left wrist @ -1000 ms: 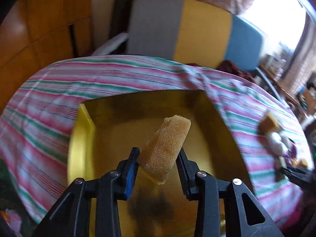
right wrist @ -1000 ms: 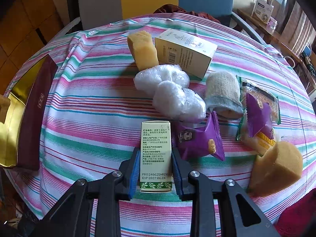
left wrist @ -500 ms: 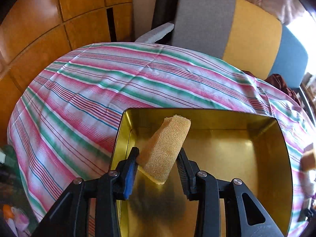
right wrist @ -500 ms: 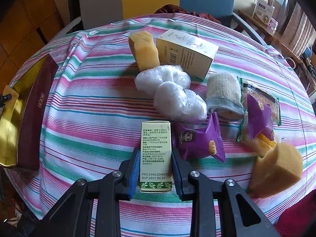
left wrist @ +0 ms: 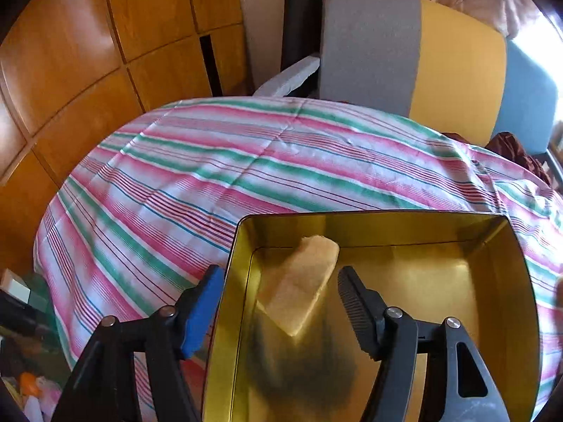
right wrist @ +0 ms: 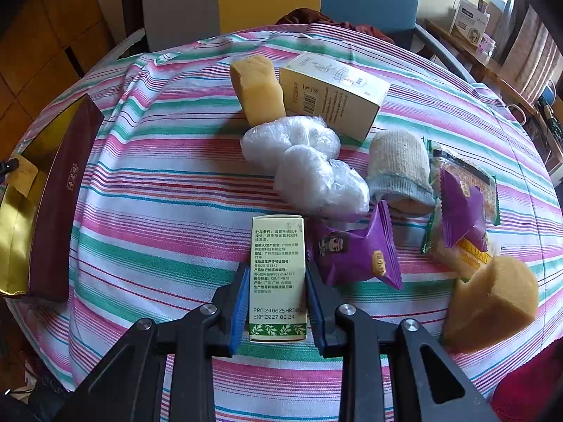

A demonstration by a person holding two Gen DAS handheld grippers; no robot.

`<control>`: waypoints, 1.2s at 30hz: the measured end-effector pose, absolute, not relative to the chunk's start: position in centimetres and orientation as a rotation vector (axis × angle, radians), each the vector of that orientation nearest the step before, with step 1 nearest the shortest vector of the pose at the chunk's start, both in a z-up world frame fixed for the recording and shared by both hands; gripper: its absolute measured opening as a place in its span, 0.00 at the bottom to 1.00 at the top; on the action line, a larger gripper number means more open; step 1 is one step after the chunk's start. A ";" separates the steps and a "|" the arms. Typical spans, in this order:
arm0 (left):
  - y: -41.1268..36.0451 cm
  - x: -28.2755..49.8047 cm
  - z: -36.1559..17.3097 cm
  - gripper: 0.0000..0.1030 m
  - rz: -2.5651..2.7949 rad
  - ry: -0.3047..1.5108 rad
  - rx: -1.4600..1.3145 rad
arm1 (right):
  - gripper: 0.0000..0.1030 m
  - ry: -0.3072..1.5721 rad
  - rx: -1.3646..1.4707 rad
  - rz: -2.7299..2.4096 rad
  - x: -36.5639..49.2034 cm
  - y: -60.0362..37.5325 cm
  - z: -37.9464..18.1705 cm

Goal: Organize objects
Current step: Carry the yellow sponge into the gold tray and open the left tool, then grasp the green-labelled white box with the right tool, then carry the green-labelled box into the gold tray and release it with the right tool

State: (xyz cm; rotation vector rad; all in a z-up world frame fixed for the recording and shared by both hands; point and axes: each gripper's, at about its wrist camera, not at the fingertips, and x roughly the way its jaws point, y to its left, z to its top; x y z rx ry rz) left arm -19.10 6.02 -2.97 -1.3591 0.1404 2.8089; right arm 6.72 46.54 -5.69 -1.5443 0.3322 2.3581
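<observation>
In the left wrist view my left gripper is open wide, its jaws on either side of the left wall of a gold tin box. A yellow sponge block lies loose inside the tin, leaning on its far left corner. In the right wrist view my right gripper is shut on a small green and white carton that rests on the striped tablecloth. The tin and its dark red side show at the far left.
On the cloth beyond the carton lie a purple snack packet, clear plastic bundles, a rolled sock, a cream box, two more sponges and more packets. Chairs stand behind the table.
My left gripper has opened and let go of the sponge, which now lies in the tin. The right gripper has stayed shut on the carton without moving.
</observation>
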 end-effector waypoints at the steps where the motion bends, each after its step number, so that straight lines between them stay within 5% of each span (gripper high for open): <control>1: 6.0 -18.5 -2.6 0.66 2.816 0.149 -1.332 | 0.29 0.330 -1.544 2.358 6.8 46.6 -5.7; 21: 4.4 -4.9 0.9 0.66 2.787 0.123 -1.131 | 0.29 0.279 -1.531 2.448 6.1 42.8 -3.8; 36: 1.5 -4.1 0.5 0.67 2.818 0.050 -1.145 | 0.29 0.269 -1.577 2.844 -2.3 27.5 2.8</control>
